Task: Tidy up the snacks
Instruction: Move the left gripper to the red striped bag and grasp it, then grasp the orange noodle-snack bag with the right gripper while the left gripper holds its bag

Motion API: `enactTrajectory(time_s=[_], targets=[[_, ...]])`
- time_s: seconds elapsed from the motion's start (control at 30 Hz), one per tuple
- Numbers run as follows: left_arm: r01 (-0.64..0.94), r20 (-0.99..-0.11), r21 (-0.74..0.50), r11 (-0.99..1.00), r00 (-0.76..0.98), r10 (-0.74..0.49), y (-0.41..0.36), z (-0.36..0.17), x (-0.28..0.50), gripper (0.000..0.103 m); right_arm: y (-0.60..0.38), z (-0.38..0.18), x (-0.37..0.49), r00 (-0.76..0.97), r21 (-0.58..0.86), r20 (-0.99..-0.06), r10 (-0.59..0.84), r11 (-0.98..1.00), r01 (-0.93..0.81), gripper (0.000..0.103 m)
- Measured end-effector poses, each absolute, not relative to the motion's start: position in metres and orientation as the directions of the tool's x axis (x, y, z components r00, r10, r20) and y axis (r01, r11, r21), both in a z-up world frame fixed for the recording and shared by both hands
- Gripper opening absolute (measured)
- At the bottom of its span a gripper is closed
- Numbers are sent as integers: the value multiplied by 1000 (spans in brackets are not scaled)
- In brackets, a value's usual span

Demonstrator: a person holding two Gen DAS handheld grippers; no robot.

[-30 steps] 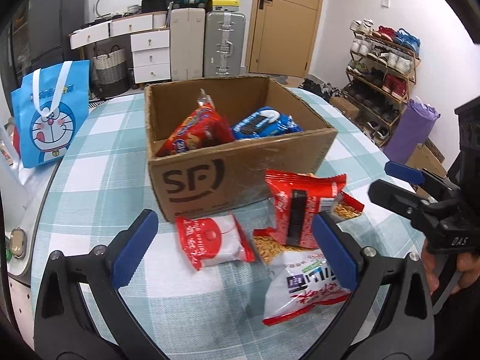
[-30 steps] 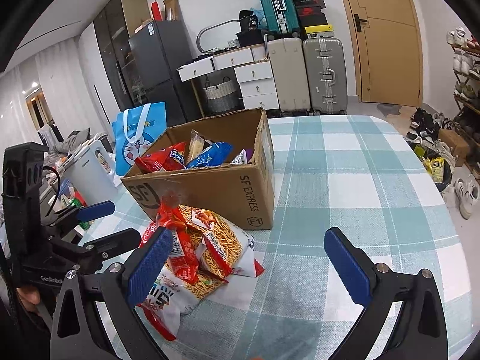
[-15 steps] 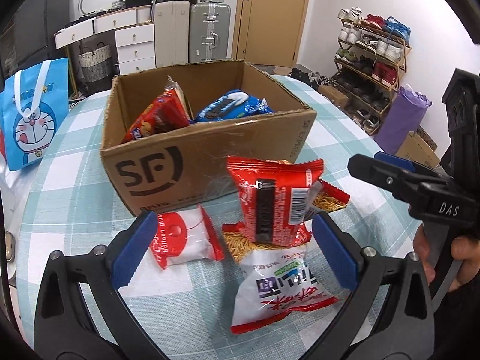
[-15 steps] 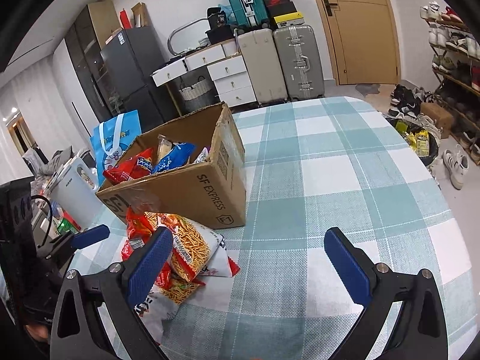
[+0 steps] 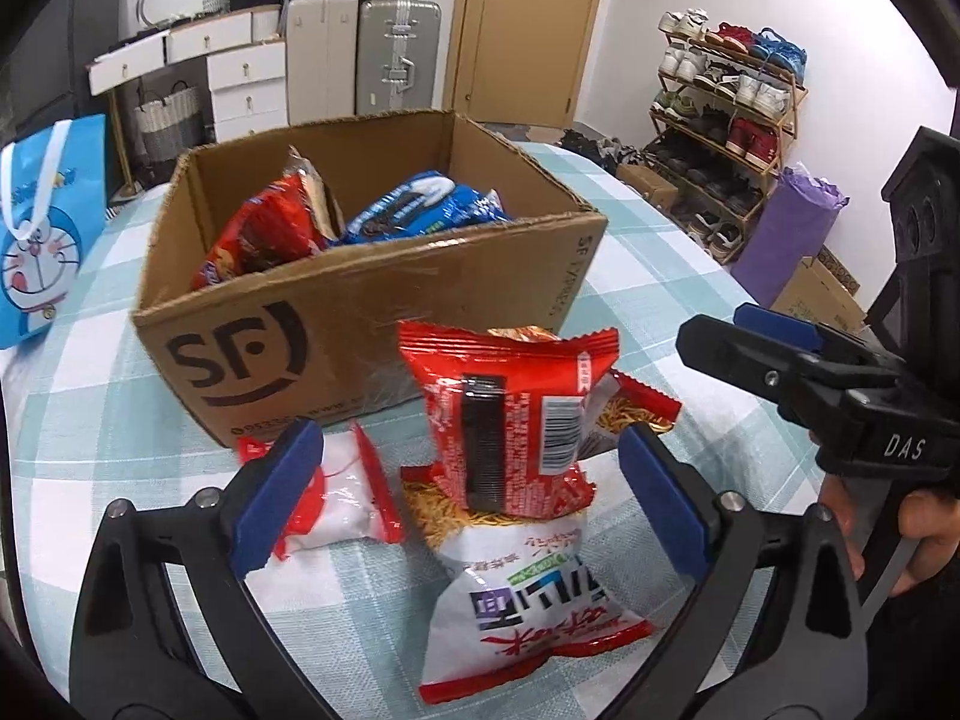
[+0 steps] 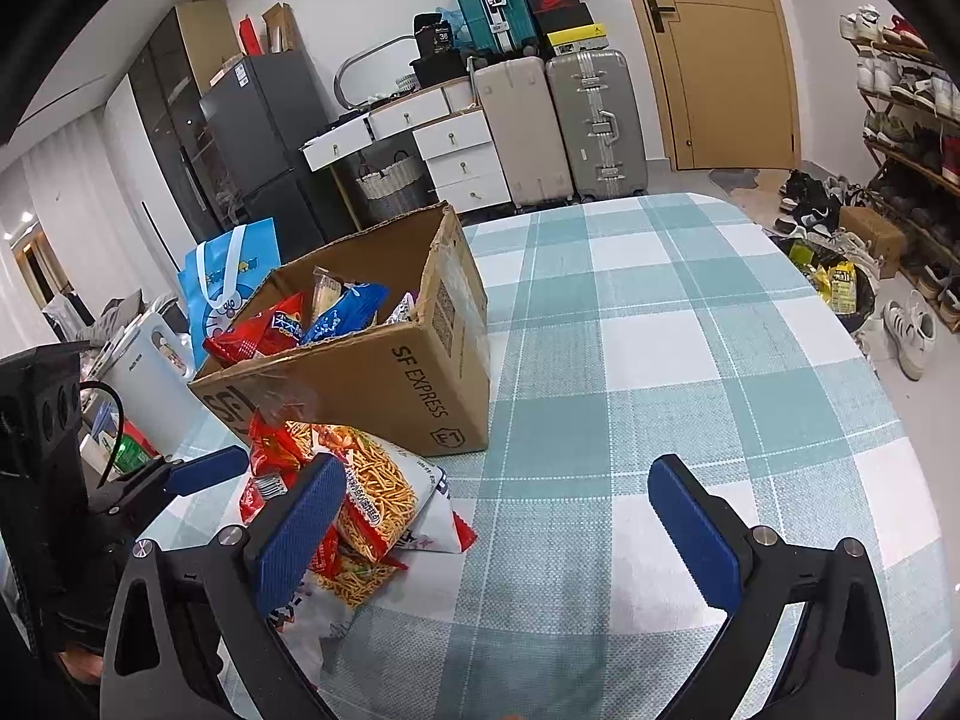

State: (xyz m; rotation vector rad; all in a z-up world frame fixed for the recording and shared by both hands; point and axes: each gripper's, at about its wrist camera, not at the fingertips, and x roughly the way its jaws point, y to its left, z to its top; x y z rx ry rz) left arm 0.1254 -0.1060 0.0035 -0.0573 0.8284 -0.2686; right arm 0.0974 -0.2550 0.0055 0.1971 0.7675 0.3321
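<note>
Closer to the snack pile than a second ago in the left wrist view, with the cardboard box [image 5: 360,300] and the packets now filling more of the picture. Left tool [image 5: 468,498] spread wide, holding nothing, blue pads on either side of the pile. Red snack packet [image 5: 510,414] propped up between those pads, back side with barcode facing the camera, resting on a noodle-print packet [image 5: 630,414] and on a white packet with red lettering [image 5: 528,588] that lies nearest the camera. Small red-and-white packet [image 5: 342,498] flat on the table [image 5: 78,408], just beside the left pad and near the box front. Inside the box, a red bag [image 5: 264,234] and a blue bag [image 5: 420,210] leaning against each other. Right tool [image 5: 774,354] reaching in from the right edge, near the pile, apart from it. Blue cartoon bag [image 5: 42,240] at the far left, beyond the table edge.

In the right wrist view, box nearer and larger than a second ago. Right tool [image 6: 492,528] open wide and empty, over the checked tablecloth [image 6: 660,330]. Pile of packets [image 6: 360,498] just behind its left pad, touching the front corner of the box [image 6: 384,378]. Left tool [image 6: 198,474] coming in from the left, close to the pile. Suitcases [image 6: 558,120] and a door [image 6: 714,48] at the back of the room.
</note>
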Motion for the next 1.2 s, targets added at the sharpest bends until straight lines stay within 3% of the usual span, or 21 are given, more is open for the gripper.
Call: enactTrajectory(time_s=[0.1,0.2,0.33,0.37,1.2], targets=[[218,-725,-167,962,634,-269,-110,0,130,91,-256,5,98,671,296,-646,363,930,-218,102],[230,-732,-182,956,618,-288,-114,-5,135,76,-256,5,97,671,297,-647,363,930,-216,102],[248,-733,-200,948,605,-313,-118,-9,137,46,-256,5,97,670,295,-648,363,930,-218,102],[250,-733,-206,946,601,-319,-118,-9,138,43,-256,5,97,670,295,-647,363,930,-219,102],[144,-696,-204,968,674,-247,-59,6,98,41,-214,-7,94,602,303,-660,450,892,-334,102]])
